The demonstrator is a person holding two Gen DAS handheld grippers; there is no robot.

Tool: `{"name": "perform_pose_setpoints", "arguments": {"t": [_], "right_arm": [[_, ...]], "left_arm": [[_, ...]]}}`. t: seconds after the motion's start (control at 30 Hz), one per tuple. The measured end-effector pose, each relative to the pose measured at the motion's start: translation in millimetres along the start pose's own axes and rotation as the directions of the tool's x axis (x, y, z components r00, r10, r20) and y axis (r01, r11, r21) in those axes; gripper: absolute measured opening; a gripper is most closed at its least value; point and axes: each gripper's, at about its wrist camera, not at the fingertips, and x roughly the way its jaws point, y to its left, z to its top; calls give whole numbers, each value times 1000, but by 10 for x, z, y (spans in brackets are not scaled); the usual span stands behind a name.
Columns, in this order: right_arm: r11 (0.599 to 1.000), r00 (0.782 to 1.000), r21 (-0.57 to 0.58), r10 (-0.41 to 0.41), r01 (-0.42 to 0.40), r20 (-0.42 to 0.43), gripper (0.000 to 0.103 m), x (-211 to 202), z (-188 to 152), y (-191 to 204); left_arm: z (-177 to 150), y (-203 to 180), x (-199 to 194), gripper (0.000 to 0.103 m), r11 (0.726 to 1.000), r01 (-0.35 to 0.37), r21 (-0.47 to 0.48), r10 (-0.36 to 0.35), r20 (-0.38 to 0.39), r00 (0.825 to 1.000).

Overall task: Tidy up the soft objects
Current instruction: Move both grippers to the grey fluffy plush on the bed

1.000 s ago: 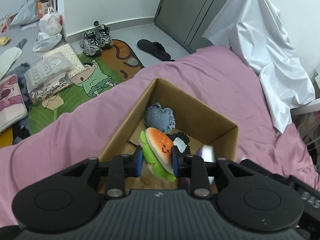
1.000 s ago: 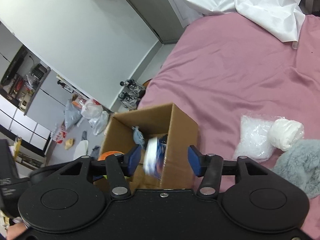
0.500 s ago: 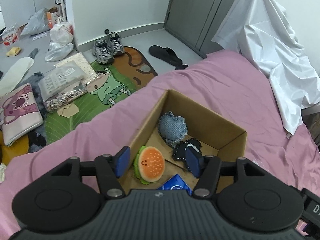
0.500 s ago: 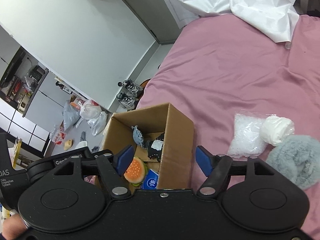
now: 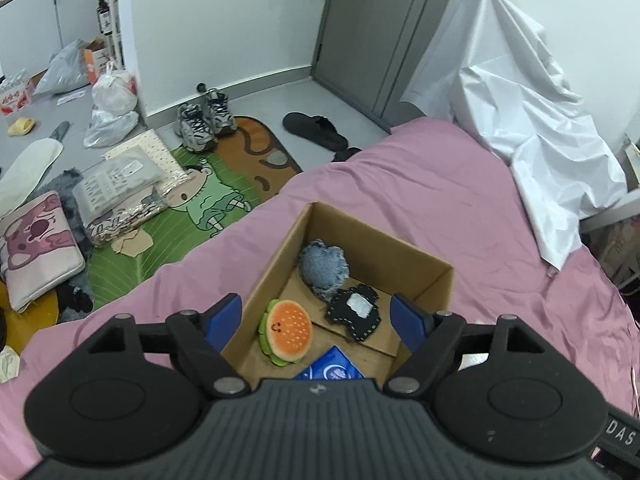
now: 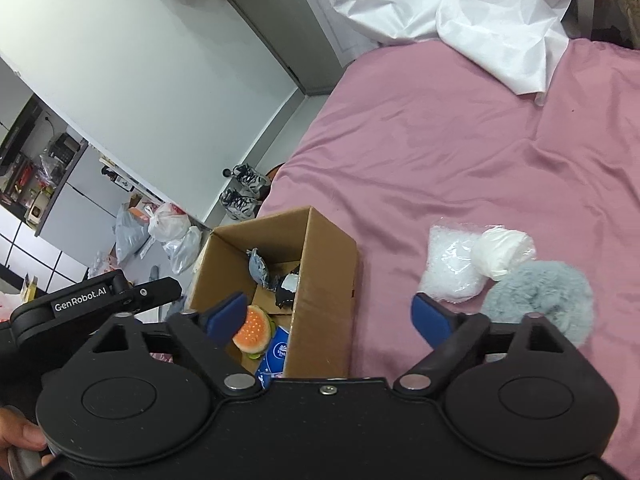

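An open cardboard box (image 5: 400, 254) (image 6: 332, 280) stands on the pink bed. Inside lie a burger plush (image 5: 289, 330) (image 6: 253, 327), a denim puff (image 5: 325, 267) (image 6: 258, 268), a black patch with a white middle (image 5: 355, 311) (image 6: 286, 286) and a blue packet (image 5: 332, 368) (image 6: 276, 354). My left gripper (image 5: 318, 318) hangs above the box, its jaws opening with nothing between the pads. My right gripper (image 6: 328, 314) hovers over the box's right wall, jaws opening too, holding nothing. To the right on the bed lie a clear bag (image 6: 450, 268), a white roll (image 6: 502, 252) and a grey fluffy thing (image 6: 540, 300).
A white sheet (image 5: 532, 120) (image 6: 460, 4) drapes over the bed's far end. The floor on the left holds shoes (image 5: 204, 120), a black slipper (image 5: 316, 132), plastic bags (image 5: 114, 96), a cartoon mat (image 5: 208, 200) and cushions (image 5: 36, 248). A hand (image 6: 20, 440) grips the other tool's handle.
The left gripper let go of the burger plush, which now lies in the box, then rose. The right gripper dropped the blue packet into the box. Both sets of jaws spread wide.
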Motion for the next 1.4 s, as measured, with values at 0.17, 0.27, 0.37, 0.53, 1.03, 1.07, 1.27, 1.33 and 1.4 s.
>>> {"name": "perform_pose_setpoints", "arguments": {"t": [0.17, 0.27, 0.37, 0.53, 1.03, 1.07, 1.27, 1.33, 1.4], "right_arm": [[999, 999, 32, -23, 22, 28, 100, -135, 0, -138], [997, 998, 50, -57, 55, 40, 101, -202, -19, -226], [995, 996, 66, -83, 80, 42, 101, -250, -33, -306], [992, 991, 69, -112, 108, 69, 103, -343, -30, -362], [980, 979, 142, -159, 140, 130, 103, -671, -118, -683], [979, 978, 150, -160, 139, 133, 103, -693, -127, -702], [970, 975, 206, -166, 133, 150, 103, -793, -201, -832], [965, 973, 228, -171, 133, 154, 103, -821, -228, -885], [959, 970, 249, -179, 136, 162, 103, -848, -253, -929]], "left_arm": [[-83, -89, -59, 85, 999, 36, 23, -36, -7, 999], [-117, -133, -67, 88, 998, 49, 37, -49, -13, 999], [-152, -193, -61, 89, 998, 55, 31, -54, -33, 998], [-198, -306, -45, 89, 995, 76, 58, -73, -53, 996], [-309, -716, -73, 102, 980, 137, 145, -123, -103, 987], [-314, -740, -64, 102, 978, 150, 147, -134, -110, 985], [-385, -919, -45, 102, 966, 202, 161, -180, -140, 974], [-411, -975, -37, 102, 964, 210, 165, -187, -145, 972], [-441, -1045, -24, 102, 961, 216, 175, -191, -148, 970]]}}
